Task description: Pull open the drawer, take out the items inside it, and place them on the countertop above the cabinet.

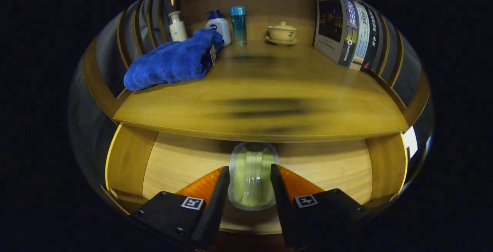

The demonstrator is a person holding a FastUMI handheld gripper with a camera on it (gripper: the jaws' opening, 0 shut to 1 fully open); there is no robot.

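A pale translucent drawer handle [252,177] sits in the middle of the light wooden drawer front [331,169], just under the countertop's front edge. My gripper [250,173] has one finger on each side of the handle, and both fingers press against it. The drawer looks closed, so its inside is hidden. Above it the wooden countertop [265,90] stretches back to the rear wall. A crumpled blue towel [173,61] lies on the countertop at the back left.
Along the back of the countertop stand a cream pump bottle [177,26], a white lotion bottle [219,26] and a blue bottle [238,24]. A lidded tea bowl on a saucer [282,33] stands further right. Several books [348,32] lean at the back right. Slatted side rails enclose both sides.
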